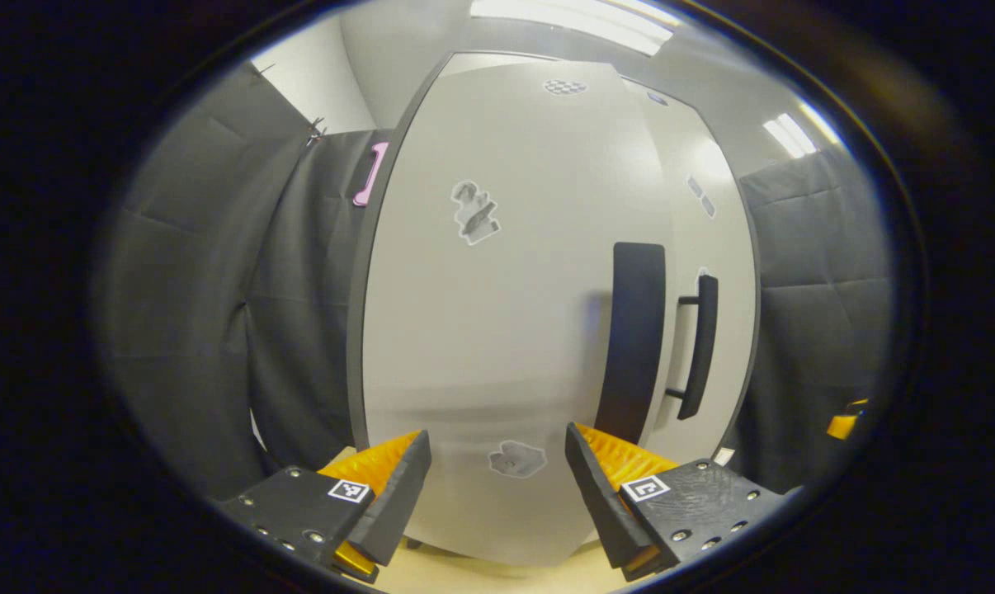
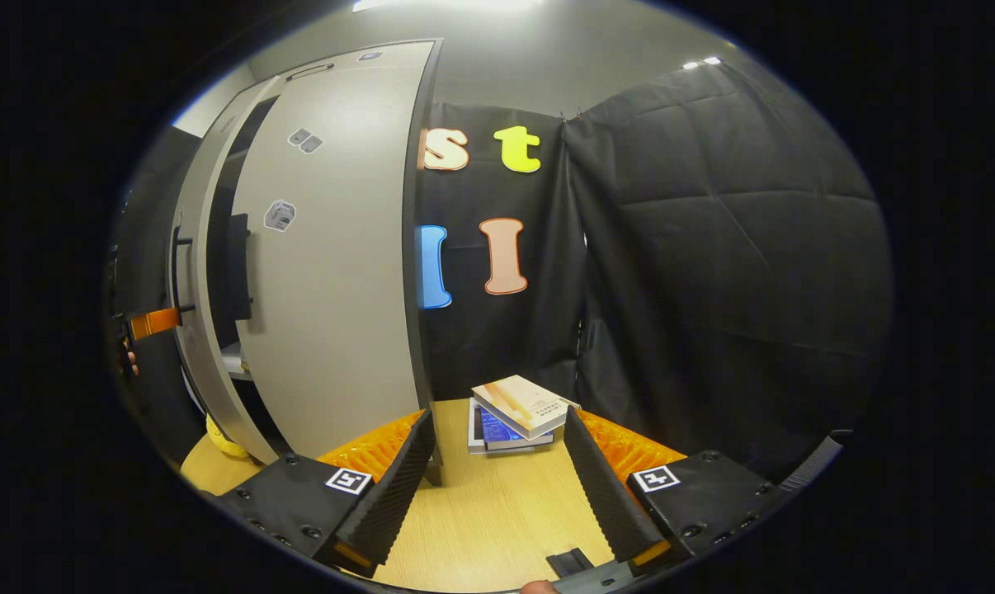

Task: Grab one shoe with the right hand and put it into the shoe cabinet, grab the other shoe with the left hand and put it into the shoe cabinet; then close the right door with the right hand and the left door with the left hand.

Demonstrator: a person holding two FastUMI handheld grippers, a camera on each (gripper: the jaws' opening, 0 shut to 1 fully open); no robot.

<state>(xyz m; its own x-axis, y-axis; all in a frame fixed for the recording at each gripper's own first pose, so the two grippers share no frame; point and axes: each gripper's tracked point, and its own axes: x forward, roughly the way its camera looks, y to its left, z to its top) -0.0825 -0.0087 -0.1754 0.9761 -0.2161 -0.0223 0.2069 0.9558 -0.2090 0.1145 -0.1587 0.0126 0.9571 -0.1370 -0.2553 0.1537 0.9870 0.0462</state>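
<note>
Closing step, by the look of it: left gripper (image 1: 497,483), jaws spread w/ nothing between, faces the left door (image 1: 506,313) just ahead; push flat on the panel, not the handle (image 1: 699,346) off to jaws' right. Right gripper (image 2: 497,487) also spread, empty; right door (image 2: 332,272) ahead-left of its jaws, near shut. Doors upright, long axis vertical. Shoes can't be made out.

wooden table (image 2: 497,511), stacked books (image 2: 518,417), shoe cabinet (image 2: 332,272)
</note>
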